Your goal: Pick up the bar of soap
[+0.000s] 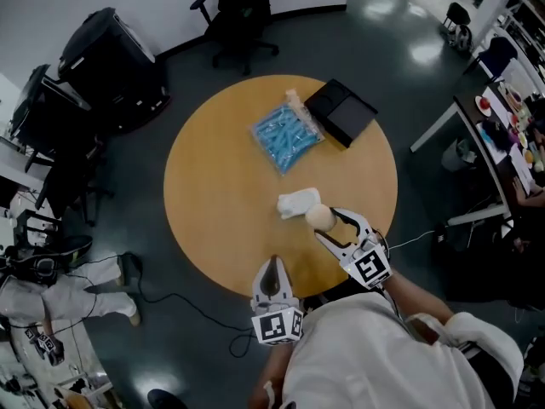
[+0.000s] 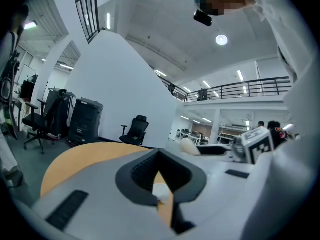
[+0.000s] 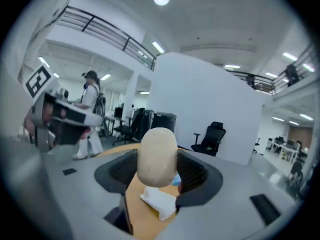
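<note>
The right tool (image 1: 324,225) is gripping a smooth, beige, oval bar of soap (image 1: 319,217), its 2 jaws pressing on the long flat sides at about mid-length. The bar is sitting over the near right part of the round tan wooden surface (image 1: 213,186), just beside a white crumpled object (image 1: 298,203), and in the right gripper view it seems to be hanging clear of the wood. The left tool (image 1: 272,265) is hovering at the near edge with its jaws drawn together at the tips and nothing between them. A blue plastic packet (image 1: 287,135) and a flat black box (image 1: 341,112) are lying well apart from the soap, toward the far edge.

The soap is looking light, rigid and likely slippery, with rounded ends that could be squirting out of a pinch. Holding across the broad middle, as here, is probably giving the pads the most contact; firm, steady pressure should be keeping it from sliding.
</note>
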Motion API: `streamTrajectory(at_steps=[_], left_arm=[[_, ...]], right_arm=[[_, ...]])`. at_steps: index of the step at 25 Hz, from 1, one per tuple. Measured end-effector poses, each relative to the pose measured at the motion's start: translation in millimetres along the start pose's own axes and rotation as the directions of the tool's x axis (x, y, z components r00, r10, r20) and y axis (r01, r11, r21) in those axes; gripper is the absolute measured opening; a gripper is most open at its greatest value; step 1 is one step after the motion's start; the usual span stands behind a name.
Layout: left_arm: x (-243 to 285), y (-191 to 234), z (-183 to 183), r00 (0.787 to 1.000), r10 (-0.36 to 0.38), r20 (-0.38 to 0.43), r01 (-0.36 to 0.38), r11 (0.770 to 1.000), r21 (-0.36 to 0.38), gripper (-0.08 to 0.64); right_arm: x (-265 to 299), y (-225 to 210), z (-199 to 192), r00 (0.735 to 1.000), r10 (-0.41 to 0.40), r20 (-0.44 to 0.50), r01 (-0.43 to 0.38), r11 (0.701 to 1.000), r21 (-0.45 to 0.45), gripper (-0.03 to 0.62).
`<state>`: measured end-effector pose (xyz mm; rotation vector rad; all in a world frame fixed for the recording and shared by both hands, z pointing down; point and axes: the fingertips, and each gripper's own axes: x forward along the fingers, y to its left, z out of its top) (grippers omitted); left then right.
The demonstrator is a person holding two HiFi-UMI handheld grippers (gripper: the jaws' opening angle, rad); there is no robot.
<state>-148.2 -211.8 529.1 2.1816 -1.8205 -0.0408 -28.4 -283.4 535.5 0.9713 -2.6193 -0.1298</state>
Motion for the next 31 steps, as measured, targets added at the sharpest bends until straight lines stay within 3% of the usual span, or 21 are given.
streamTrajectory(at_steps=[3, 6, 11, 31], left_arm=[[3.2, -6.7, 3.8, 1.0, -0.018, 0.011, 0.018, 1.0, 0.013, 0.005], [4.9, -14.1, -3.7, 0.999, -0.041, -0.002, 0.041, 0.999, 0.002, 0.005], [5.2, -24.4, -7.3, 0.996, -0.085, -0.011, 0.085, 0.996, 0.018, 0.005], [13.6, -21.8, -8.0, 0.996, -0.086, -0.008, 0.086, 0.996, 0.018, 0.005]], right_arm=[[-35.8, 6.3, 15.4, 0.993, -0.07, 0.091, 0.057, 0.989, 0.14, 0.257], [-48.2, 13.7, -1.2, 0.993, -0.088, 0.081, 0.067, 0.972, 0.226, 0.256], [-52.5, 18.9, -9.9, 0.994, -0.09, 0.055, 0.076, 0.974, 0.215, 0.256], [-56.4, 13.3, -6.8, 0.989, -0.134, 0.069, 0.116, 0.968, 0.221, 0.256]])
